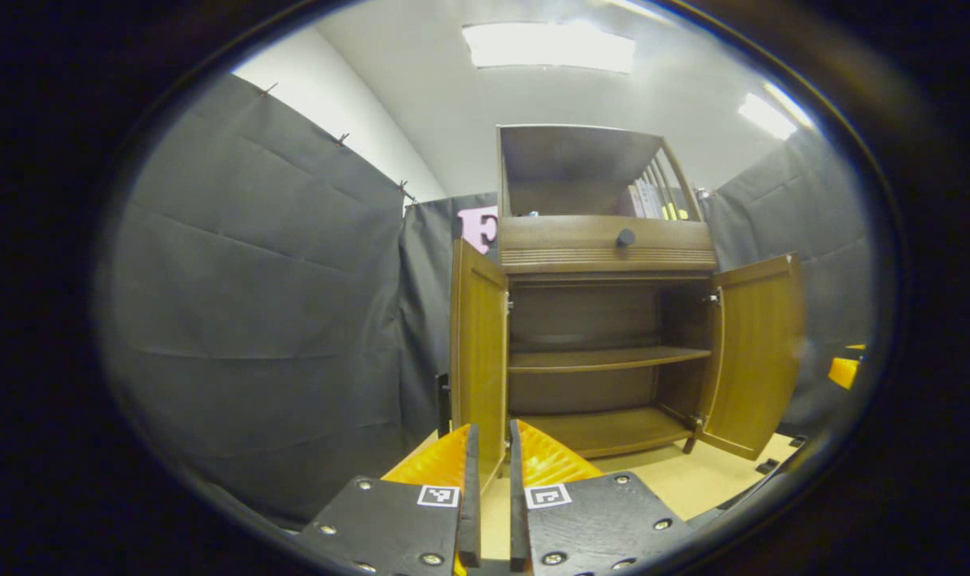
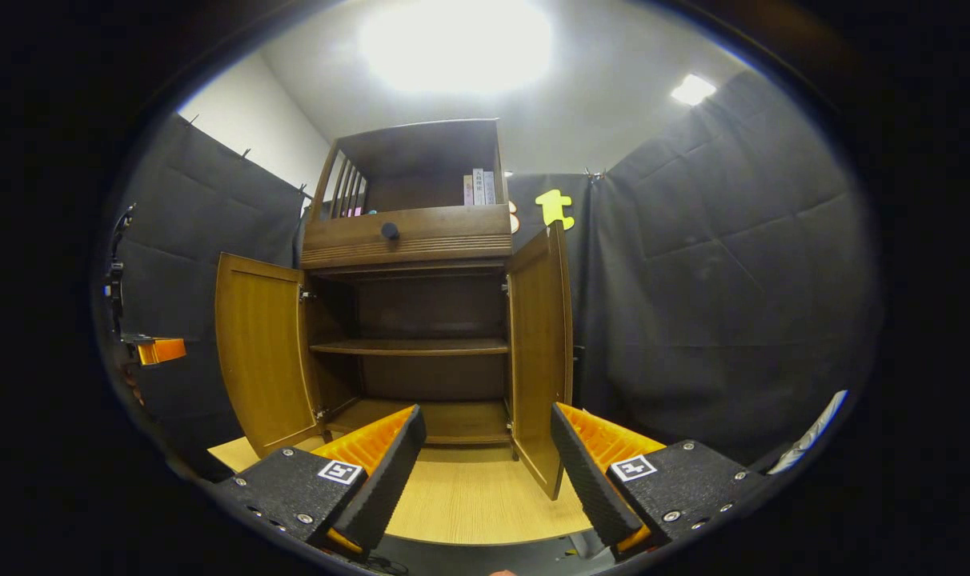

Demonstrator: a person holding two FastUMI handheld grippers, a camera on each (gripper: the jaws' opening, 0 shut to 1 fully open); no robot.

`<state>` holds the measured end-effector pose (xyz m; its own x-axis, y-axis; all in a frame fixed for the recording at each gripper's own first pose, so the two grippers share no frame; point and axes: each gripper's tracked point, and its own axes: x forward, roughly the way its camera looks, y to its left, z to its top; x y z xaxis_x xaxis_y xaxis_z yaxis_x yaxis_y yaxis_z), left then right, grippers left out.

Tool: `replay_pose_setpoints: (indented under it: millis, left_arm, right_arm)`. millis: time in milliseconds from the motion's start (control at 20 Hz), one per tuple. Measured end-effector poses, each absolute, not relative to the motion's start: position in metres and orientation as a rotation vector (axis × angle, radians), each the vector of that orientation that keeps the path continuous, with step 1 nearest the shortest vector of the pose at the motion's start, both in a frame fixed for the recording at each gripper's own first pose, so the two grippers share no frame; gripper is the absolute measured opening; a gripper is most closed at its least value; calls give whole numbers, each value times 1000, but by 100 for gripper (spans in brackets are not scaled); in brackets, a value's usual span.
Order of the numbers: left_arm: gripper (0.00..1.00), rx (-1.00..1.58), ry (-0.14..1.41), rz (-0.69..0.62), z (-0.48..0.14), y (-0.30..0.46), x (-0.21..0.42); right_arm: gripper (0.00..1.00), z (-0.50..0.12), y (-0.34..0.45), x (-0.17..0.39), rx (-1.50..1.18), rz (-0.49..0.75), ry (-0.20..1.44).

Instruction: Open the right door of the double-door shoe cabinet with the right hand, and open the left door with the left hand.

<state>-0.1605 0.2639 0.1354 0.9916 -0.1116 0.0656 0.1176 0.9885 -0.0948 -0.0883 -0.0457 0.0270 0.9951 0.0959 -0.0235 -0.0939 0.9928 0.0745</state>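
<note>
I saw both cabinet [image 2: 409,240] doors open. My left claw [image 1: 491,464] pinched the left door [image 1: 478,352]. My right claw [image 2: 487,448] was wide, near the right door [image 2: 543,352].

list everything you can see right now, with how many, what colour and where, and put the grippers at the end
Shoe cabinet: one, brown wood, standing on the light wooden floor against the black cloth wall.
Left door: one, brown wood, swung open.
Right door: one, brown wood, swung open.
Inner shelf: one, brown, across the middle of the open compartment, bare.
Knob: one, dark, on the panel above the doors.
Books: a few, pale spines, upright in the top open compartment.
Ceiling lights: at least two, white, overhead.
Left gripper: one, fingers close together around the lower edge of the left door.
Right gripper: one, open, in front of the right door, holding nothing.
</note>
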Motion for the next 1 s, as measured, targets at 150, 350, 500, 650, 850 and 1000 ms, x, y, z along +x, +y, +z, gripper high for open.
replay_pose_setpoints:
  millis: [150,350,500,650,850,1000]
  left_arm:
    - [15,-68,-55,-119,145,260,-162]
    - [9,-48,-27,-122,142,253,-153]
    - [17,-49,-14,-133,137,250,-147]
    - [29,-53,5,-118,128,256,-139]
    - [42,-52,22,-112,121,259,-138]
    - [82,-48,14,-125,122,260,-142]
  right_arm:
    - [96,23,-47,-99,87,105,30]
    - [96,17,-48,-111,105,111,45]
    - [96,14,-46,-119,110,121,54]
    - [96,13,-47,-124,99,124,52]
    - [96,12,-48,-127,102,124,52]
    - [96,12,-49,-126,100,124,53]
